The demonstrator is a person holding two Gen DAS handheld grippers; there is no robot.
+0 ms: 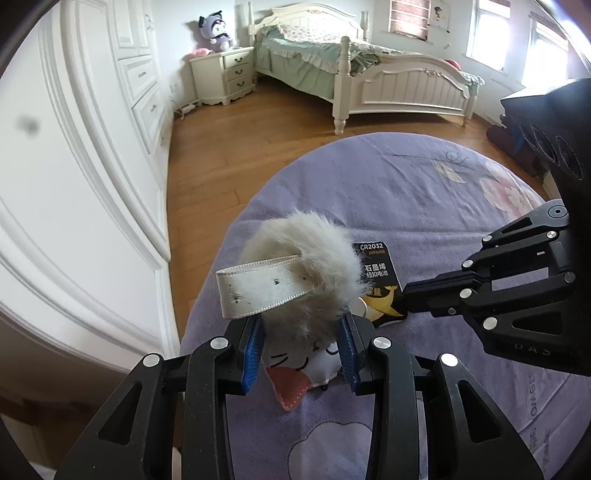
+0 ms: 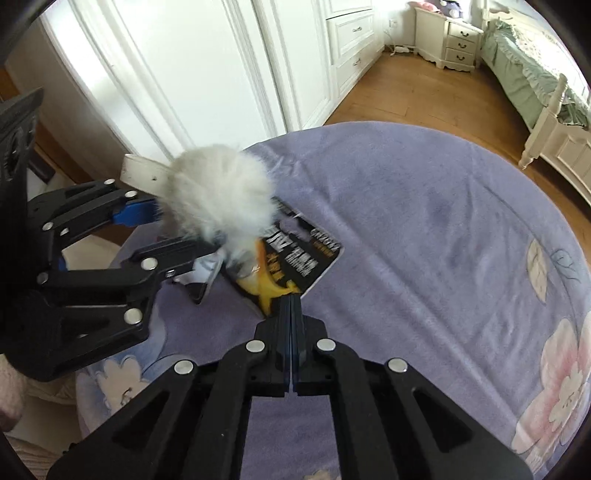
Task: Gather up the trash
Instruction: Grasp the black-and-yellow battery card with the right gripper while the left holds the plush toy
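My left gripper is shut on a fluffy grey-white plush toy with a white ribbon loop. Its blue pads press the toy's sides just above the purple rug. Behind the toy is a black and yellow button-battery card. My right gripper reaches in from the right with its tips on the card's yellow corner. In the right wrist view the right gripper has its fingers pressed together on that corner of the card. The left gripper holds the toy at the left, partly covering the card.
The round purple rug lies on a wooden floor. White wardrobe doors stand along the left. A white bed and a nightstand with a plush doll are at the back.
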